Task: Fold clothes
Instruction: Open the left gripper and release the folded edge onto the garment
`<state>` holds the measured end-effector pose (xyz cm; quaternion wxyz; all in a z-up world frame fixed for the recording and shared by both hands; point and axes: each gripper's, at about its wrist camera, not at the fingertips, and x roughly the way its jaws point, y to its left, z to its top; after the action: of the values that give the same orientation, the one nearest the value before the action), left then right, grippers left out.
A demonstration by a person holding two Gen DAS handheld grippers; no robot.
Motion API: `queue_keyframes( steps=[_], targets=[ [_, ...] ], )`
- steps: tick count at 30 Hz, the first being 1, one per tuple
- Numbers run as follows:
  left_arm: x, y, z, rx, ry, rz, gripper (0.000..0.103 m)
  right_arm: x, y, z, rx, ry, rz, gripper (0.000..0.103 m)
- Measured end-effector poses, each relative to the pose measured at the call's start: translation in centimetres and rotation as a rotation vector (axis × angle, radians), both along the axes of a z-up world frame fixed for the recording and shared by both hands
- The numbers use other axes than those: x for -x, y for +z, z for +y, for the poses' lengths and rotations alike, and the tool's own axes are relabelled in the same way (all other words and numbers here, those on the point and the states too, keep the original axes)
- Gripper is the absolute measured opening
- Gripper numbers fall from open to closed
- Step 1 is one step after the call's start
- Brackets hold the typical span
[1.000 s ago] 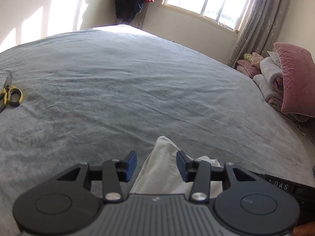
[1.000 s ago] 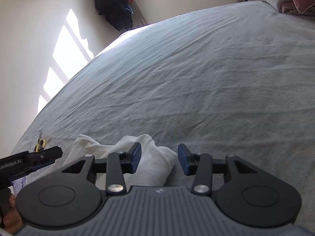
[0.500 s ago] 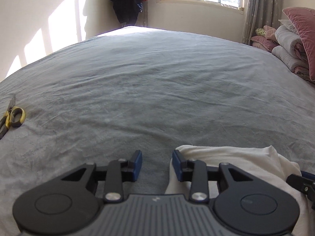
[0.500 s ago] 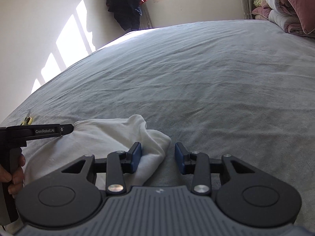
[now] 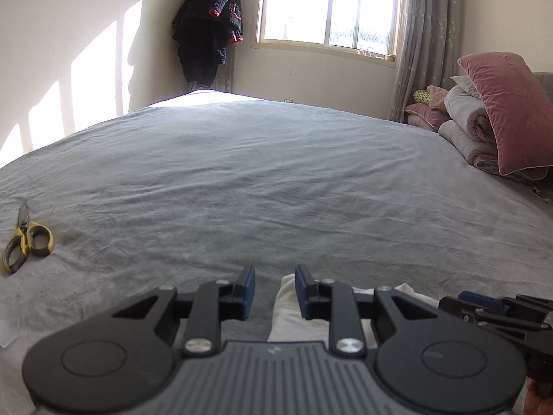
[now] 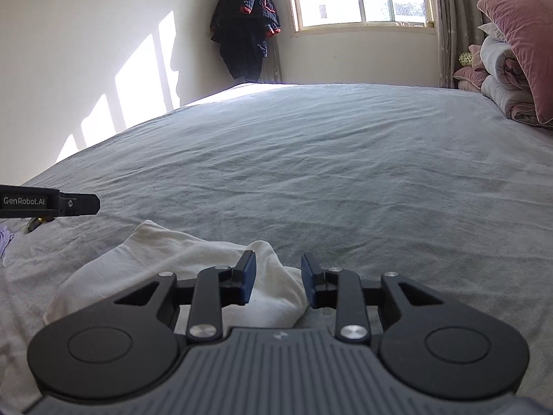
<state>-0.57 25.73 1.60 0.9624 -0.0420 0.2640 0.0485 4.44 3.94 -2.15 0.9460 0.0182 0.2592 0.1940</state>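
A white garment (image 6: pixel 193 263) lies bunched on the grey bedspread (image 6: pixel 345 159) close to me. In the right wrist view my right gripper (image 6: pixel 278 278) is open, hovering over the garment's right end with no cloth between its fingers. In the left wrist view my left gripper (image 5: pixel 274 288) is also open; the garment's (image 5: pixel 287 307) left end shows just under its right finger (image 5: pixel 304 290), not pinched. The left gripper's body (image 6: pixel 48 204) enters the right wrist view from the left edge, and the right gripper (image 5: pixel 497 311) appears at the lower right of the left wrist view.
Yellow-handled scissors (image 5: pixel 26 242) lie on the bed at the left. Pink pillows and rolled quilts (image 5: pixel 490 128) are stacked at the right side. A dark coat (image 5: pixel 207 38) hangs in the far corner by the window (image 5: pixel 328 7). A hand (image 5: pixel 537 403) shows at the bottom right.
Both grippers have lifted and tilted level, so the garment now sits lower and the room's far wall shows. The garment lies flatter and more spread between them. Both stay open.
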Motion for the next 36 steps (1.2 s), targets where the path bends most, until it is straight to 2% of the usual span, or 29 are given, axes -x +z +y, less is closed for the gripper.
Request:
queue_keyframes(
  steps=[6, 9, 12, 15, 17, 20, 24, 27, 30, 36],
  targets=[
    [1.5, -4.2, -1.2, -0.105, -0.022, 0.041, 0.027, -0.2, -1.2, 0.5, 0.053, 0.005, 0.039, 0.030],
    [1.7, -5.2, -0.4, -0.151, 0.043, 0.047, 0.028, -0.5, -1.9, -0.4, 0.065, -0.038, 0.068, 0.029],
    [2.1, -4.3, 1.2, -0.107, 0.124, 0.028, 0.027, 0.0, -1.5, -1.4, 0.041, -0.065, 0.070, 0.030],
    [2.9, -3.5, 1.1, -0.057, 0.077, -0.025, 0.027, 1.2, -0.9, -1.6, -0.001, -0.064, 0.066, 0.030],
    [3.5, -2.9, 0.9, -0.027, 0.042, -0.062, 0.027, 2.4, -0.4, -1.1, -0.014, -0.039, 0.047, 0.034],
    [3.7, -2.9, -0.1, -0.020, -0.020, -0.075, 0.027, 4.1, 0.3, 0.4, -0.007, 0.015, 0.005, 0.036],
    [3.8, -3.7, -1.3, -0.047, -0.093, -0.051, 0.027, 6.2, 0.4, 2.8, 0.021, 0.101, -0.020, 0.039],
    [3.8, -5.0, -1.5, -0.094, -0.108, -0.009, 0.029, 7.3, -0.5, 4.2, 0.079, 0.143, -0.020, 0.040],
    [4.1, -5.5, -1.2, -0.104, -0.113, -0.001, 0.033, 8.3, -1.8, 4.4, 0.132, 0.142, -0.026, 0.040],
    [4.8, -5.4, -1.0, -0.105, -0.116, 0.000, 0.035, 10.3, -2.0, 3.9, 0.164, 0.133, -0.054, 0.041]
  ],
)
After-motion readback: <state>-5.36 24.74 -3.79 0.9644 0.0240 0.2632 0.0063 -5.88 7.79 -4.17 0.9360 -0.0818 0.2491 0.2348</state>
